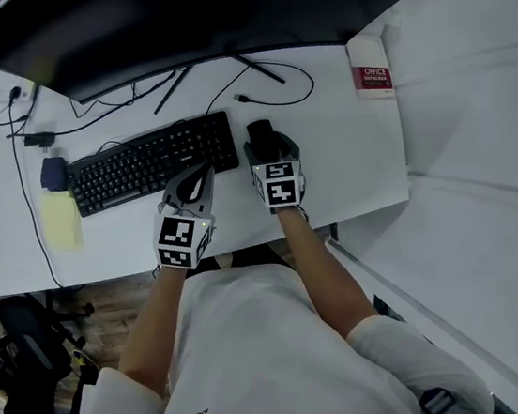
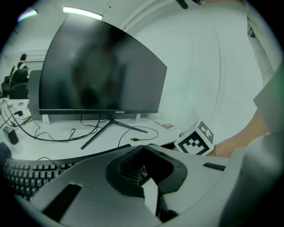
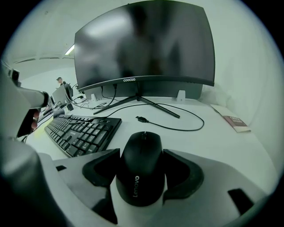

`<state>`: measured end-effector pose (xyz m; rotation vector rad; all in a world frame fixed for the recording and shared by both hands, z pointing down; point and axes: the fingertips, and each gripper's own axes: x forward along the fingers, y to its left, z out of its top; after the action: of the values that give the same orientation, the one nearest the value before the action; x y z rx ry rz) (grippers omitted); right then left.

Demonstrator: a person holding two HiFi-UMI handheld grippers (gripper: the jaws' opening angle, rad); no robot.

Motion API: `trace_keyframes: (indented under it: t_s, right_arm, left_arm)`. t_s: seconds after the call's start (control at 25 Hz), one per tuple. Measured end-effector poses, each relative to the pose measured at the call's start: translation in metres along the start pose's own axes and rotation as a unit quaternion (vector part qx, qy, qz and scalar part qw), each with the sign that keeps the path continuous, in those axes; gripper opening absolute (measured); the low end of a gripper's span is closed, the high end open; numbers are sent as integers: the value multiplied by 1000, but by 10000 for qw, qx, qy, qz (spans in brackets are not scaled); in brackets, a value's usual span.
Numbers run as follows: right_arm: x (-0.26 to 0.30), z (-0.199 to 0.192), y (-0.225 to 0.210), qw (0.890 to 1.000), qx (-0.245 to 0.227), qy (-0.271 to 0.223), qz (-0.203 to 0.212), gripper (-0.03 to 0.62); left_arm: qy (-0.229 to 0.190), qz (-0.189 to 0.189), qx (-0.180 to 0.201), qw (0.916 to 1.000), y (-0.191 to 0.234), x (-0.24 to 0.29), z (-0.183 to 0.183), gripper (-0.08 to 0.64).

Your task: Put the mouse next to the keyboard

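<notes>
A black Lenovo mouse [image 1: 262, 135] [image 3: 141, 166] rests on the white desk [image 1: 353, 165], just right of the black keyboard [image 1: 149, 161] [image 3: 82, 131]. My right gripper [image 1: 270, 150] [image 3: 141, 179] is shut on the mouse, its dark pads pressed against both sides. My left gripper [image 1: 202, 180] [image 2: 149, 188] hovers over the keyboard's front right corner. Its jaws are shut with nothing between them. The left gripper view shows part of the keyboard [image 2: 26, 175] at lower left and the right gripper's marker cube [image 2: 195, 138].
A wide dark monitor [image 1: 205, 10] stands at the back on a thin-legged stand. A loose cable with a plug [image 1: 245, 97] lies behind the mouse. A red and white booklet [image 1: 371, 68] is at far right, a yellow pad [image 1: 60, 220] at left.
</notes>
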<state>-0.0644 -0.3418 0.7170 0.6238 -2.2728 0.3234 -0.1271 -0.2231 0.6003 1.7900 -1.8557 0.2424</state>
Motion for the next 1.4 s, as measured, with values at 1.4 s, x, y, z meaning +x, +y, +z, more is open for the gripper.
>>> trace_keyframes:
  t_s: [1.4]
  right_arm:
    - [-106, 32, 3, 9922, 371, -1157, 271, 113]
  left_arm:
    - [-428, -281, 443, 9977, -23, -18, 45, 6]
